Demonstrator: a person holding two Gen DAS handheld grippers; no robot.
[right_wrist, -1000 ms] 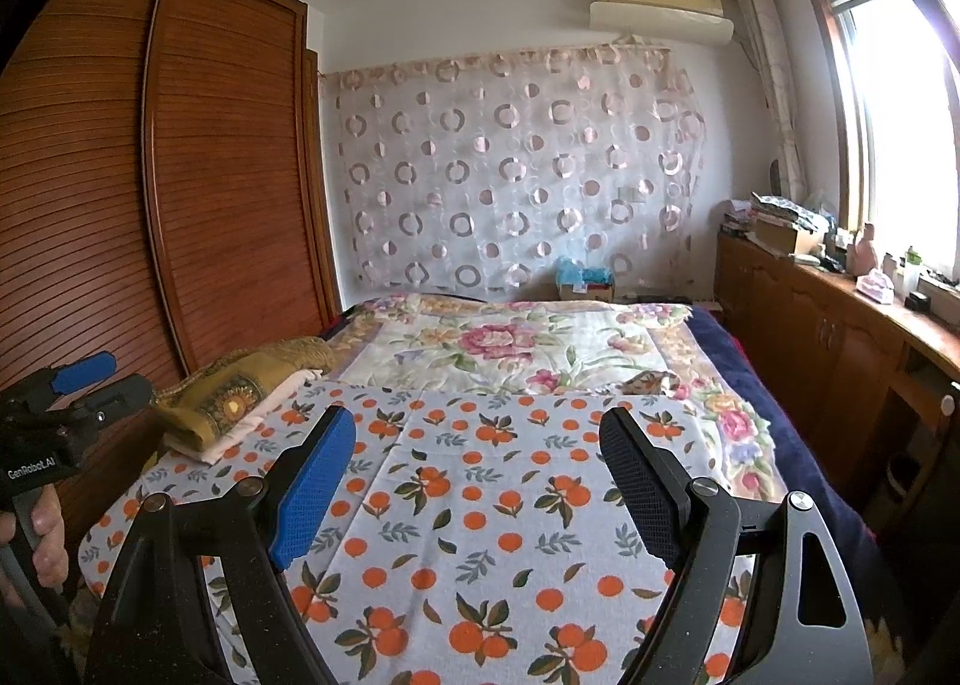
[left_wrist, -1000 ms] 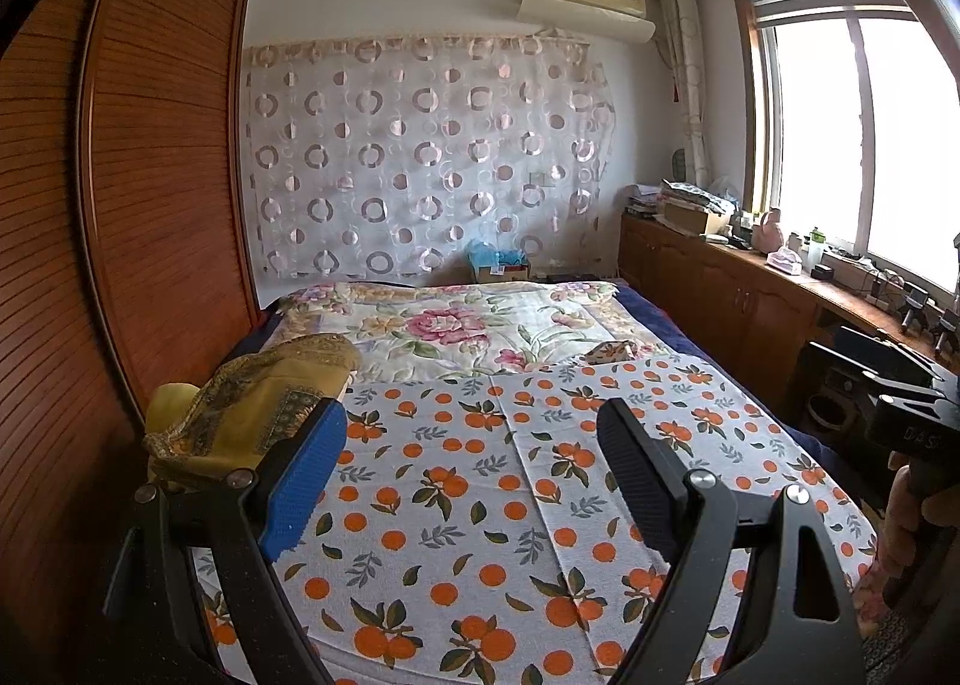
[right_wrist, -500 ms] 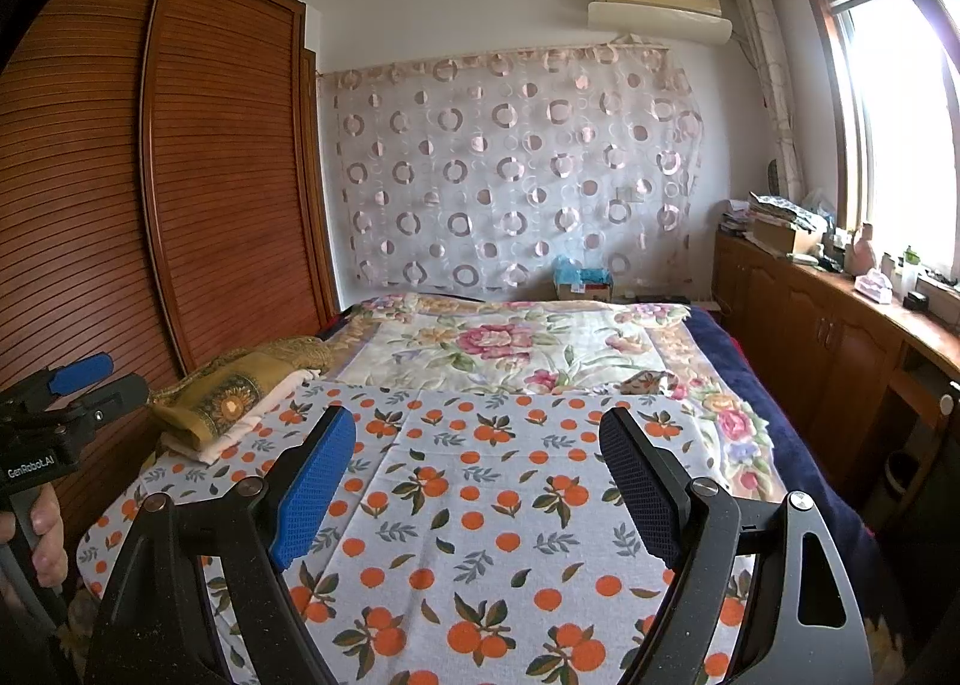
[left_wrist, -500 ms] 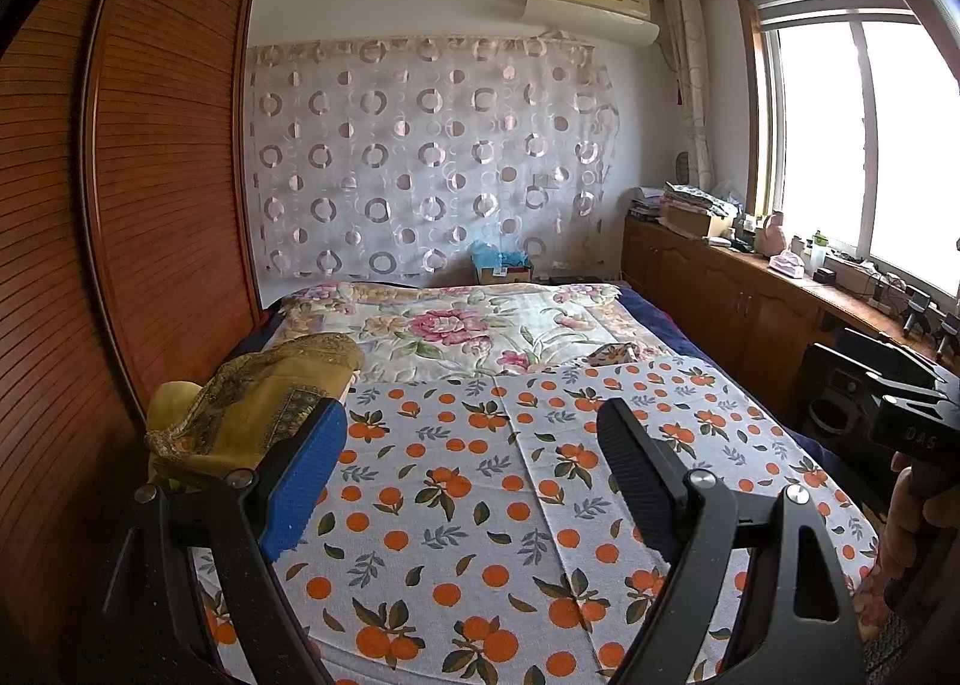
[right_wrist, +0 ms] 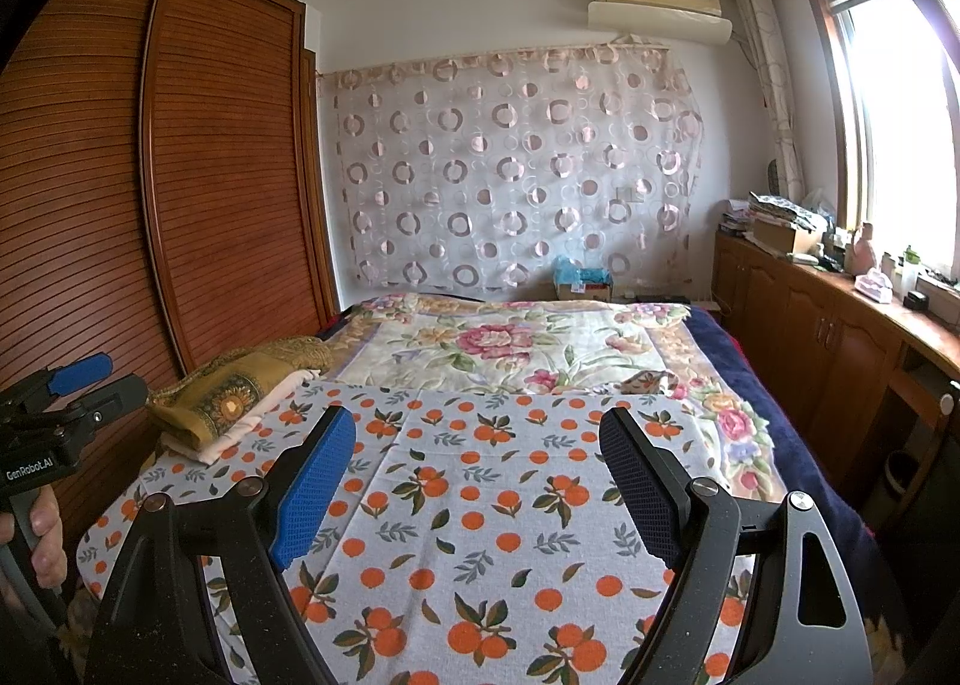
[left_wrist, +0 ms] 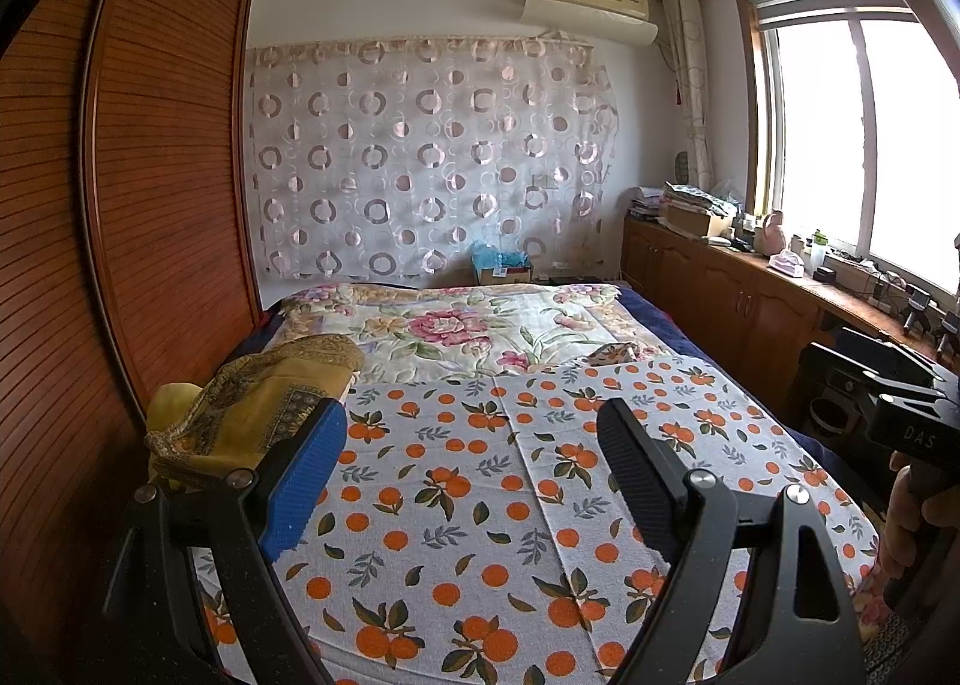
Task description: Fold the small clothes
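While both of my grippers hang above the near end of the bed, neither one touches any cloth. My left gripper point(left_wrist: 471, 463) has its jaws spread wide with nothing between them, one blue pad and one black pad framing the orange-print sheet point(left_wrist: 480, 505) below. My right gripper point(right_wrist: 477, 472) stands the same way, jaws wide and empty, over the same sheet point(right_wrist: 480, 511).

The small clothes I am here to fold lie as a mustard-yellow patterned garment point(left_wrist: 264, 415) just beyond and to the left of my left gripper's blue finger, at the sheet's left edge beside the wooden wardrobe point(left_wrist: 150, 217). From my right wrist camera the garment point(right_wrist: 240, 391) sits well to the left of the jaws, resting on a pale folded cloth point(right_wrist: 240, 433). A small crumpled patterned piece point(right_wrist: 651, 382) lies ahead and slightly right of my right jaws, where the orange-print sheet meets the floral quilt point(right_wrist: 510, 343).

In the left wrist view my right gripper's body shows at the far right edge, gripped by a hand point(left_wrist: 912, 517). In the right wrist view my left hand point(right_wrist: 36, 535) shows at the far left edge.
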